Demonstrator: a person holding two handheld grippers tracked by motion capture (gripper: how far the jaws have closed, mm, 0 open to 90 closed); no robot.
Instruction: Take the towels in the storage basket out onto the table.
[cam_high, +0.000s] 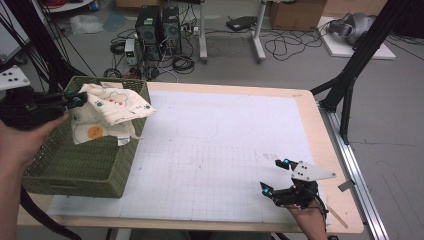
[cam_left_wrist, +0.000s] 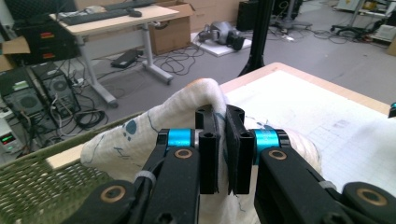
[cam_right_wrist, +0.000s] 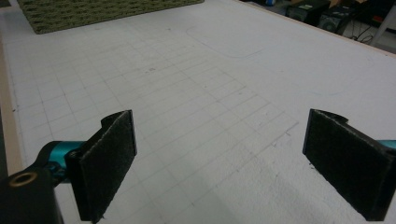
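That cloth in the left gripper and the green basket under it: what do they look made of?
Cloth: soft cream woven fabric, probably cotton, matte, printed with coloured shapes; it folds and drapes limply from the left gripper. Basket: olive-green woven wicker or plastic strands, hard to tell which; the ribbed weave holds stiff, straight walls.

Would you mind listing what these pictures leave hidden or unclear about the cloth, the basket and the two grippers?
- Basket floor: high view, covered by the draped cloth.
- The cloth's held edge: left gripper view, hidden between the closed jaws of the left gripper.
- The cloth's prints: high view, too small to identify.
- The basket's far part: right gripper view, cut off by the top edge.
- Right gripper body: high view, partly hidden under its grey plate.
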